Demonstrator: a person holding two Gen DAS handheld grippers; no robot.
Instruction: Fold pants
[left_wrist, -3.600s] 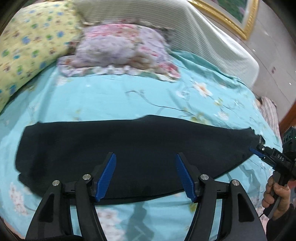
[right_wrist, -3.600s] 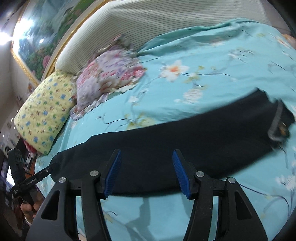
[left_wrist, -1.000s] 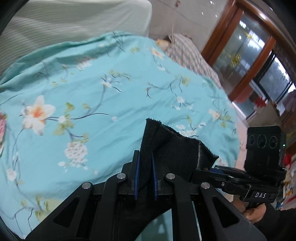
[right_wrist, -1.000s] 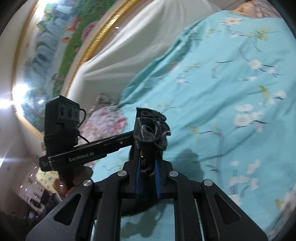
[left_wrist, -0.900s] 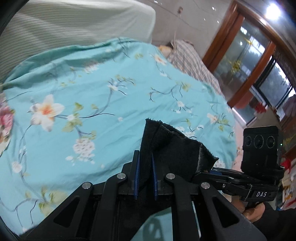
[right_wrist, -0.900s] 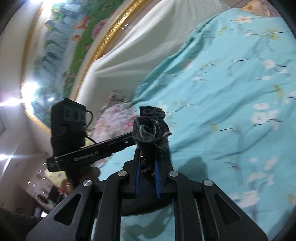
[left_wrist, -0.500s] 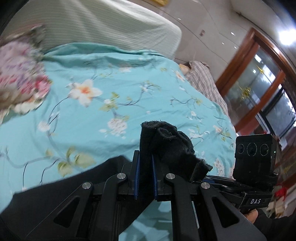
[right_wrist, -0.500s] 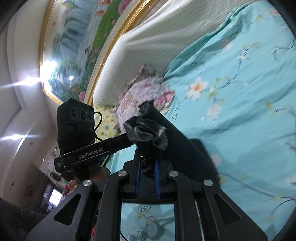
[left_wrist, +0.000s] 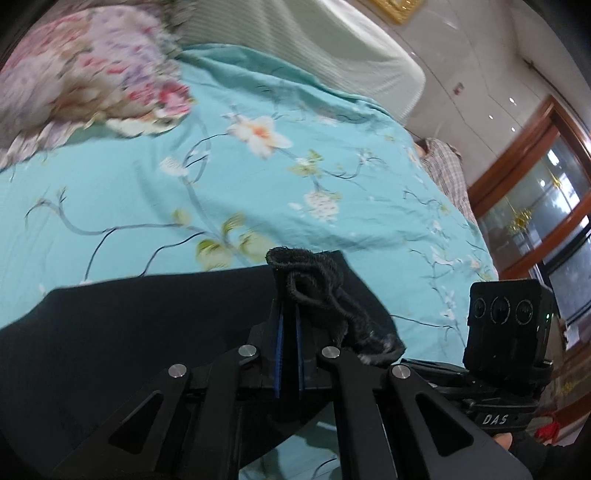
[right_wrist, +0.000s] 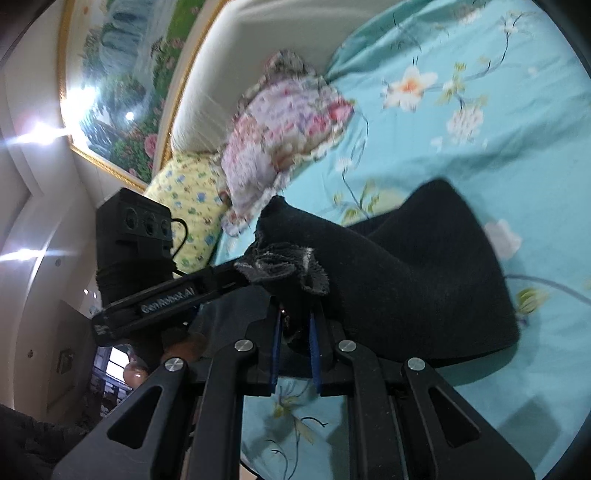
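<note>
While both grippers hang low over the bed, each one pinches a bunched end of the black pants (left_wrist: 155, 332). In the left wrist view, the left gripper (left_wrist: 289, 321) has its blue pads pressed together on a rolled, frayed edge of the dark fabric, which rises in a curl just above the fingertips. From there the cloth falls away to the left and spreads flat across the turquoise floral bedsheet (left_wrist: 258, 177), covering the lower left part of that view. The right gripper (left_wrist: 491, 373) shows at the right edge of the same picture, close beside the left one, with its black camera block upright and a little of the person's hand under it.

In the right wrist view, the right gripper (right_wrist: 295, 325) has its pads clamped narrowly on a thick wad of the pants (right_wrist: 424, 280), whose greyish frayed hem sticks up above the fingers. The rest of the garment humps up behind the grip and drapes down to the sheet on the right. The left gripper (right_wrist: 243, 273) reaches in from the left, its tip touching the same bunched hem.

A pink floral pillow (right_wrist: 284, 136) and a yellow flowered pillow (right_wrist: 188, 192) lie near the pale padded headboard (right_wrist: 295, 29), well apart from the pants. A gold-framed landscape painting (right_wrist: 122, 74) hangs above.
</note>
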